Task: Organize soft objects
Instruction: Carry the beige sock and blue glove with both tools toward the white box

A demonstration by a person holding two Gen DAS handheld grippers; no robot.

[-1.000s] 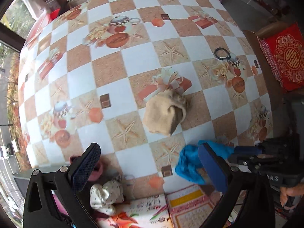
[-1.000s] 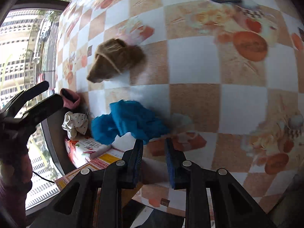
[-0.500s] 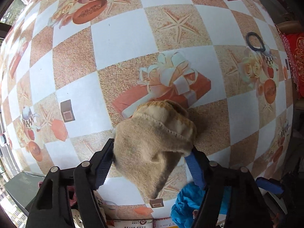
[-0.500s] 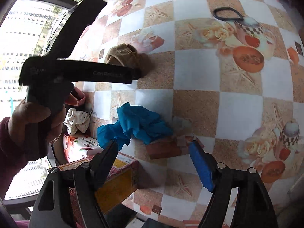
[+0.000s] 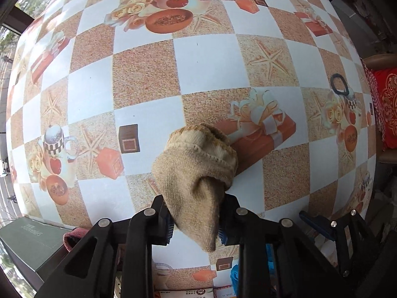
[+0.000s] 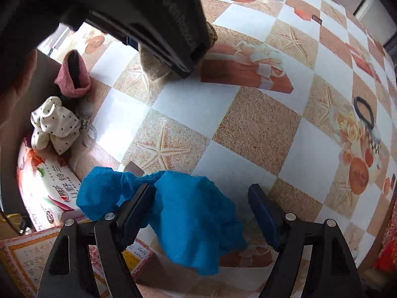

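A beige knitted sock (image 5: 196,173) lies on the checked tablecloth (image 5: 208,62), and my left gripper (image 5: 196,219) is shut on its narrow near end. In the right wrist view the left gripper's black body (image 6: 161,12) covers most of that sock (image 6: 151,67). A crumpled blue cloth (image 6: 191,218) lies near the table's front edge. My right gripper (image 6: 198,193) stands open over it, with the cloth between the jaws; the right pad is clear of it. One blue pad of the right gripper (image 5: 320,223) shows in the left wrist view.
A pink sock (image 6: 73,74) and a white dotted cloth (image 6: 54,126) lie at the table's left edge. A tissue pack (image 6: 47,188) and a patterned box (image 6: 24,255) sit below them. A black hair tie (image 6: 363,110) lies to the right, a red cushion (image 5: 387,109) beyond the edge.
My left gripper came down over the beige sock and closed on it. My right gripper opened, rolled and shifted so that the blue cloth is now between its jaws.
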